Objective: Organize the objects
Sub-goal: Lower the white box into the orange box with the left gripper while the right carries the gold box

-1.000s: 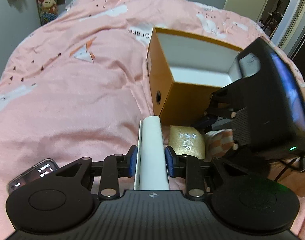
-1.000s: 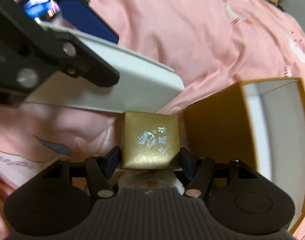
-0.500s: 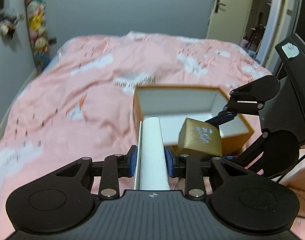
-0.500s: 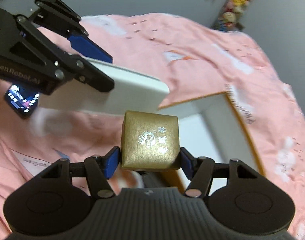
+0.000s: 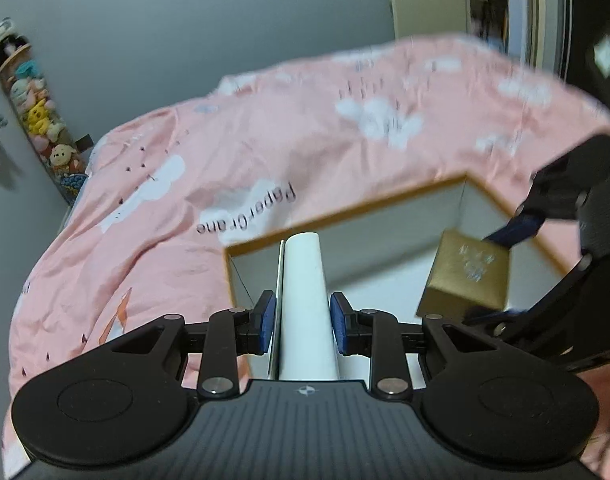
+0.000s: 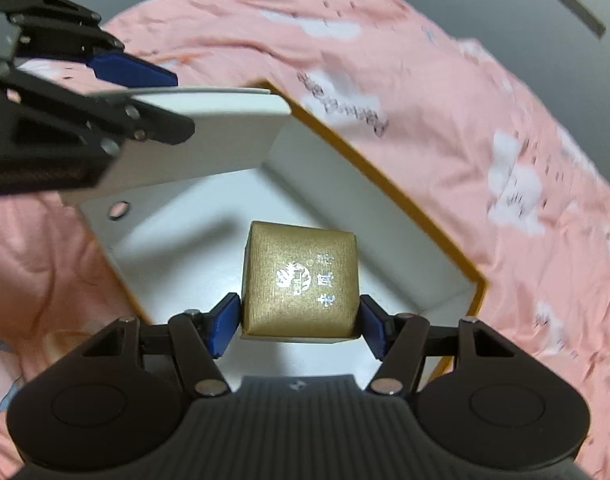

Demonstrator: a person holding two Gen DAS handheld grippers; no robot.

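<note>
The right tool [image 6: 301, 320] is pinched on a small gold box [image 6: 301, 276], its blue pads pressed against the box's two sides at the near end, so that the printed silver emblem faces the camera. The box is held in the air over the white interior of an open cardboard box [image 6: 385, 184] with orange-brown outer walls; the grip by the sides appears chosen so that the gold box can be lowered flat onto the bottom and then released.

The left tool [image 5: 305, 318] is closed to a narrow gap on a flat white box [image 5: 307, 296], which is gripped edge-on and points forward over the near left corner of the same cardboard box [image 5: 345, 212]. From the right wrist view the white box [image 6: 209, 132] is seen slanting over that corner, above the rim; whether it touches the rim cannot be told. The edge-on hold suggests it is meant to be slid in upright beside the gold box [image 5: 465, 276].

The cardboard box rests on a bed covered by a pink duvet [image 5: 265, 132] with white cloud prints.
</note>
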